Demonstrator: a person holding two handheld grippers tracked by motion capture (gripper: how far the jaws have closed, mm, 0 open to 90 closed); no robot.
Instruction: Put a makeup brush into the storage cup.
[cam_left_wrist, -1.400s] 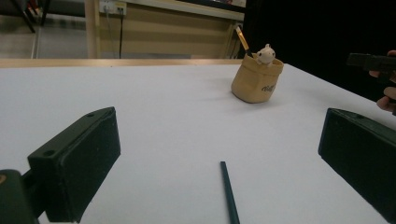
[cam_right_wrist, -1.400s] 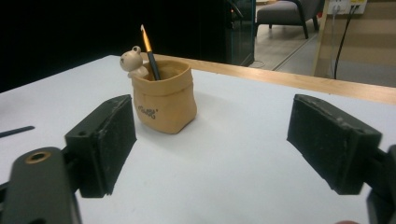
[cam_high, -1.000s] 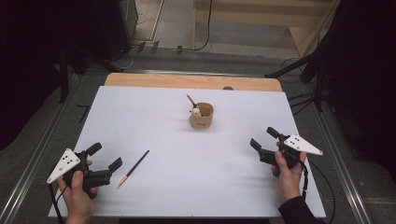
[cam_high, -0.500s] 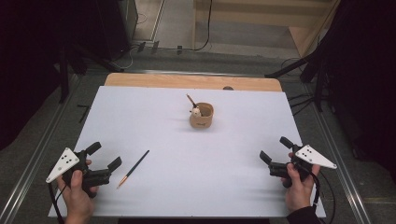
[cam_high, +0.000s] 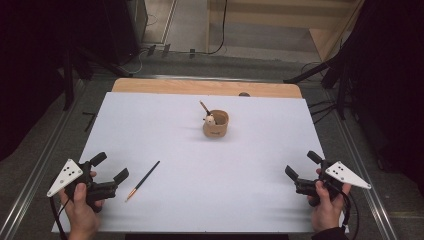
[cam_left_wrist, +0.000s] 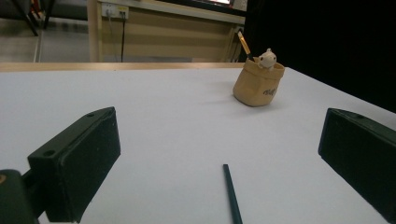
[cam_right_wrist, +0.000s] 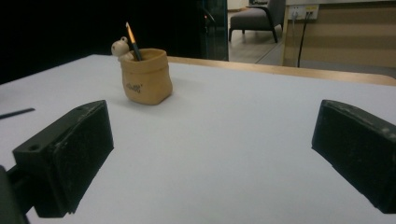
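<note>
Tan fabric pen pot (cam_high: 216, 125) standing mid-table, one pencil (cam_high: 204, 107) already sticking out beside small figure. Second pencil (cam_high: 143, 180) lying loose on white table (cam_high: 200, 200), well nearer person than pot, left of it, just beside left tongs (cam_high: 111, 167), tip between spread jaws, untouched. Step in hand: fetching it. Next move, likely: left tongs lowering, pinching shaft. Right tongs (cam_high: 302, 165) jaws spread wide, having just been opening, gripping nothing, right of pot.

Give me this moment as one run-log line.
left gripper: open, by loose pencil | right gripper: open, empty | pouch: holds one pencil
</note>
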